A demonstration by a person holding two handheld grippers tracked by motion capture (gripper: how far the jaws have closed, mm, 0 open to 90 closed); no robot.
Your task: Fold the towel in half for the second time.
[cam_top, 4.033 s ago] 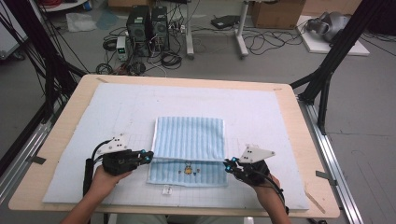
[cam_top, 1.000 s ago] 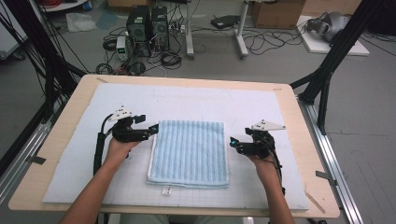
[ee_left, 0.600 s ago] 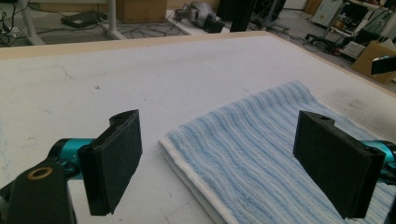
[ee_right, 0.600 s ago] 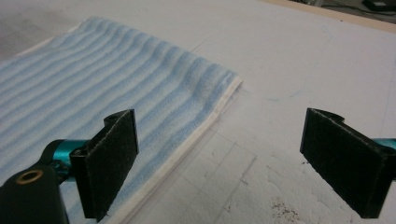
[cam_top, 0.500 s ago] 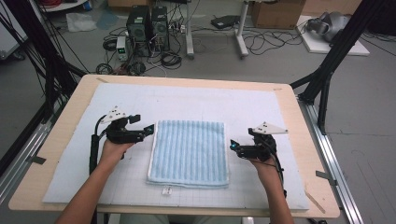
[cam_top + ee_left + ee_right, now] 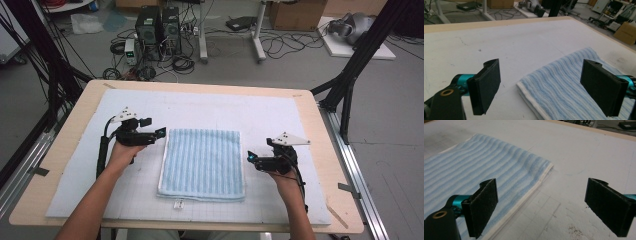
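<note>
Both grippers [image 6: 161, 132] [image 6: 249, 157] now off folded towel [image 6: 202, 162], unlabelled.

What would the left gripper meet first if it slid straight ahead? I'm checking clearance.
Probably the folded blue striped terry towel: the open left gripper points at its near edge, though its height above the white mat is unclear.

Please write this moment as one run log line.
towel: folded, flat on mat | left gripper: open, beside towel | right gripper: open, beside towel
</note>
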